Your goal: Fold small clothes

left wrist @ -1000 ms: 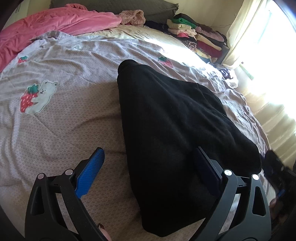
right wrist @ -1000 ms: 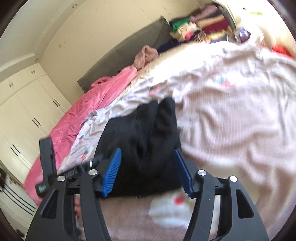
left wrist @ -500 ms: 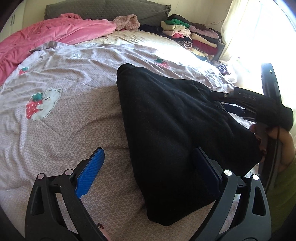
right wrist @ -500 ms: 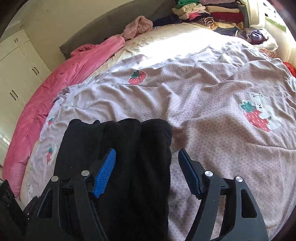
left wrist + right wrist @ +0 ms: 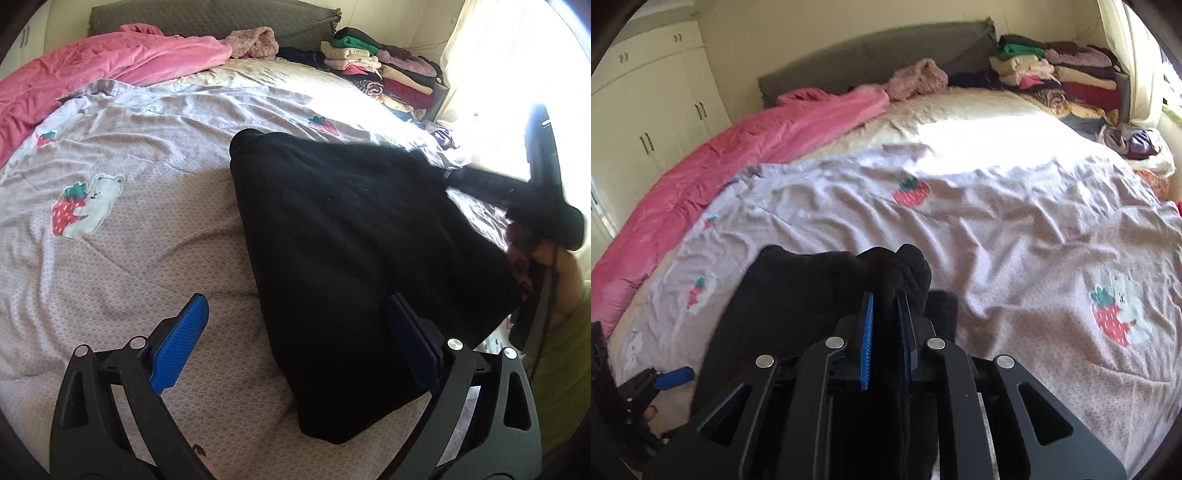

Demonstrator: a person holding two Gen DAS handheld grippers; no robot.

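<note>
A black garment [image 5: 351,236] lies folded on the lilac strawberry-print bedcover [image 5: 129,258]. My left gripper [image 5: 295,325] is open, its fingers straddling the garment's near left edge, just above the bed. My right gripper [image 5: 886,306] is shut on a bunched edge of the black garment [image 5: 820,295] and lifts it a little. The right gripper also shows in the left wrist view [image 5: 480,181], at the garment's far right side. The left gripper shows at the lower left of the right wrist view [image 5: 670,378].
A pink blanket [image 5: 92,77] lies along the bed's far left. A stack of folded clothes [image 5: 376,70] sits at the far right by the grey headboard [image 5: 207,18]. A curtain and bright window stand on the right. White wardrobes [image 5: 646,122] line the wall.
My right gripper came down onto the garment's edge and closed on it. My left gripper stayed open and nearly still.
</note>
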